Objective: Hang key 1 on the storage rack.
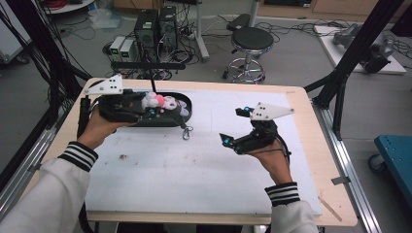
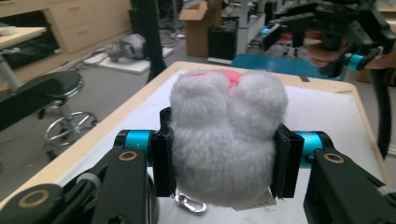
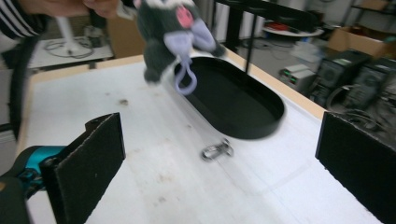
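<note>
While the left tongs (image 2: 224, 163) pinch a plush toy (image 2: 226, 135), the right tongs (image 3: 219, 163) gape wide.

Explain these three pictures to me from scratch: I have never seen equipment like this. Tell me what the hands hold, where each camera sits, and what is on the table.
No robot here: a person stands at a table covered by a white mat, holding a hand-operated two-jaw gripper in each hand.

The high view looks down from above the person. Each of the other two pictures comes from a camera riding on one gripper, looking along its black jaws.

The left gripper is shut on a small plush toy, white and fluffy with some pink, holding it above a black oval tray. The right gripper is open and holds nothing, its jaws spread wide.

A metal clasp lies on the mat beside the tray.
</note>
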Available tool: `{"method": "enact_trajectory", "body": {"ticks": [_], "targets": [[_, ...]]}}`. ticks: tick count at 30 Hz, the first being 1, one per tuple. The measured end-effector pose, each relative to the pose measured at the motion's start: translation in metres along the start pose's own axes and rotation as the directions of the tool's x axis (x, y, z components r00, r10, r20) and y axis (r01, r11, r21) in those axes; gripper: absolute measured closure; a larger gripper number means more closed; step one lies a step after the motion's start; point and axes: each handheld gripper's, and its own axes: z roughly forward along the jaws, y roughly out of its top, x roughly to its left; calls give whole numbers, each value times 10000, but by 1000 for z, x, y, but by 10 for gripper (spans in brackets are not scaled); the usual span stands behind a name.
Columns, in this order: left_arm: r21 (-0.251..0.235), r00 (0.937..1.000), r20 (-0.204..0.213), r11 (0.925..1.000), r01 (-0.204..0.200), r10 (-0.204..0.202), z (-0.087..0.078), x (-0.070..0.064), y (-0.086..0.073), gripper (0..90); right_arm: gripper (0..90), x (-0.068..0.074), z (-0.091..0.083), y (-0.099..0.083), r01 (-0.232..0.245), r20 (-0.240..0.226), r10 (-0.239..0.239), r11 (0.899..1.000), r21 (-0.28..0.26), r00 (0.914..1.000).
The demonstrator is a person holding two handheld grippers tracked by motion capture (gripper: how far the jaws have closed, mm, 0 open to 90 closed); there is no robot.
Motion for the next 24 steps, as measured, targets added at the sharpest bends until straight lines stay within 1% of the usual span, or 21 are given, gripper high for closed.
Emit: {"method": "enact_trajectory", "body": {"ticks": [2,3,5,6,8,9,10,11,12,13,15,18,19,20,21,22,23,24], "targets": [[-41,9998,-204,10000,42,-43,-3,2,0,535,6,-1,-7,-6,-20,275,19,10000,38,9996],[-26,9990,-452,10000,54,-55,-6,4,0,535,6,-2,-13,-9,-121,458,119,9999,35,9989],[-51,9985,-530,9999,100,-102,-7,5,-1,535,6,-3,-20,-15,-208,644,212,9998,-75,9977],[-73,9978,-651,9999,106,-111,-8,7,-1,535,6,-3,-24,-17,-181,761,189,9998,-108,9969],[-91,9951,-962,9997,217,-224,-13,11,-2,535,6,-3,-32,-23,-292,1054,308,9994,-163,9940],[-80,9944,-1036,9997,225,-232,-14,12,-2,535,6,-4,-36,-26,-354,1195,377,9992,-206,9921],[-107,9934,-1110,9995,281,-291,-15,13,-3,535,6,-4,-39,-28,-340,1226,371,9991,-267,9918],[-107,9934,-1110,9995,281,-291,-15,13,-3,535,6,-4,-42,-31,-417,1335,455,9986,-311,9900],[-121,9915,-1254,9994,330,-343,-17,15,-3,535,6,-5,-44,-34,-405,1447,454,9985,-368,9884],[-121,9915,-1254,9994,330,-343,-17,15,-3,535,6,-5,-47,-37,-429,1575,484,9984,-377,9863],[-187,9873,-1526,9989,421,-445,-21,18,-4,535,6,-6,-51,-42,-554,1794,628,9974,-457,9818],[-216,9848,-1671,9988,450,-480,-22,19,-4,535,6,-6,-54,-47,-641,1907,755,9958,-651,9787],[-240,9830,-1765,9986,480,-514,-24,20,-5,535,6,-6,-58,-53,-780,2093,928,9939,-779,9734],[-250,9802,-1901,9983,522,-561,-25,22,-5,535,6,-7,-58,-55,-788,2147,952,9934,-835,9720],[-250,9802,-1901,9983,522,-561,-25,22,-5,535,6,-7,-58,-55,-788,2147,952,9934,-835,9720],[-204,9779,-2012,9983,543,-573,-28,24,-6,535,6,-7,-61,-63,-938,2293,1145,9906,-994,9666],[-204,9779,-2012,9983,543,-573,-28,24,-6,535,6,-7,-61,-63,-938,2293,1145,9906,-994,9666],[-217,9752,-2128,9981,579,-613,-29,25,-6,535,6,-7,-64,-69,-1068,2422,1313,9880,-1120,9613]]}}
